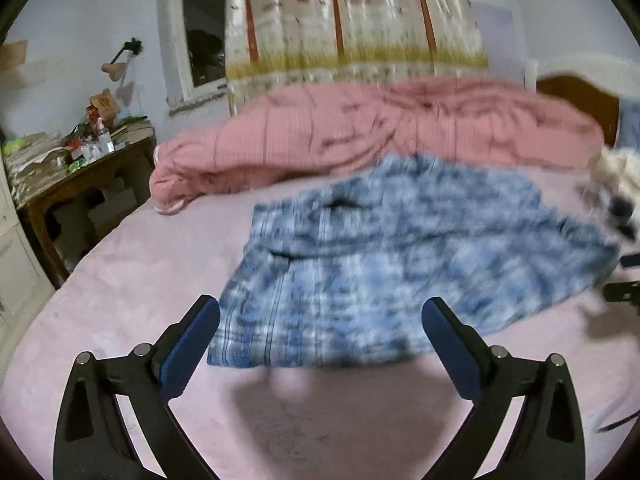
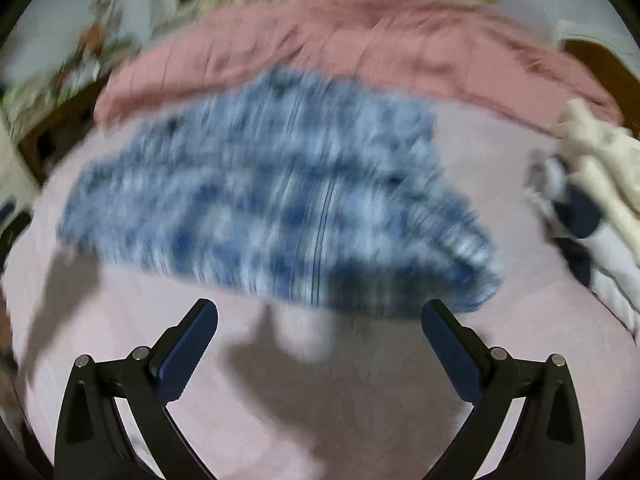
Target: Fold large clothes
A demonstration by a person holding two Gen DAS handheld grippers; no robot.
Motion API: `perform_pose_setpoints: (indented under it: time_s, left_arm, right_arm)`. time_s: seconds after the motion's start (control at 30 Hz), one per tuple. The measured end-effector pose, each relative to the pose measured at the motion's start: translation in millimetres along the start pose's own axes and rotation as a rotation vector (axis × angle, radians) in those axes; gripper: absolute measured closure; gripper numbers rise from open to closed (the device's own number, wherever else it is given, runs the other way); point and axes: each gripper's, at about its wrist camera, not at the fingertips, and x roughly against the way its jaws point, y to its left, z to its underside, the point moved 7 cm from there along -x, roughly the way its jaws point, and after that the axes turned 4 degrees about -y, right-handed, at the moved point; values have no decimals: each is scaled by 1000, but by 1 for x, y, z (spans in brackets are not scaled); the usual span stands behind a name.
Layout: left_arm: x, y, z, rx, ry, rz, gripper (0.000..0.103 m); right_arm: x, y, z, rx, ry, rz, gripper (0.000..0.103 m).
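The blue-and-white plaid garment (image 1: 384,264) lies spread on the pink bedsheet (image 1: 120,300), in front of the rolled pink quilt (image 1: 360,132), probably laid flat so its edges can be reached for folding. The left gripper (image 1: 320,320) hovers at its near hem with its jaws spread and nothing between them; the right gripper (image 2: 320,320), likewise spread and empty, hangs just short of the hem. A pile of pale clothes (image 2: 592,168) lies to the garment's right.

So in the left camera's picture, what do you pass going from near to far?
Left gripper, open → pink sheet → blue garment → pink quilt → curtain.
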Motion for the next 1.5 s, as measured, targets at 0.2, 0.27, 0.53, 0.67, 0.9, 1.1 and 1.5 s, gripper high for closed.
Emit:
perform_pose_setpoints:
  time_s: [0.2, 0.27, 0.53, 0.67, 0.9, 1.1, 1.5]
  left_arm:
    - [-49, -27, 36, -93, 178, 99, 4]
    - [-62, -33, 49, -108, 244, 106, 7]
    - [-72, -12, 57, -72, 315, 38, 3]
    - [-79, 2, 55, -136, 291, -49, 9]
    - [-84, 18, 50, -46, 275, -32, 100]
    - [-46, 20, 45, -24, 237, -35, 100]
    - [21, 32, 80, 64, 305, 121, 100]
  right_arm:
    - [-36, -16, 5, 39, 26, 117, 1]
    - [-35, -16, 0, 48, -4, 126, 1]
    - [-26, -4, -9, 160, -90, 183, 52]
    - [-31, -22, -14, 144, -95, 311, 68]
    - [-24, -32, -16, 125, -135, 364, 99]
    - [11, -27, -2, 108, -151, 334, 99]
    - [65, -10, 56, 68, -126, 197, 99]
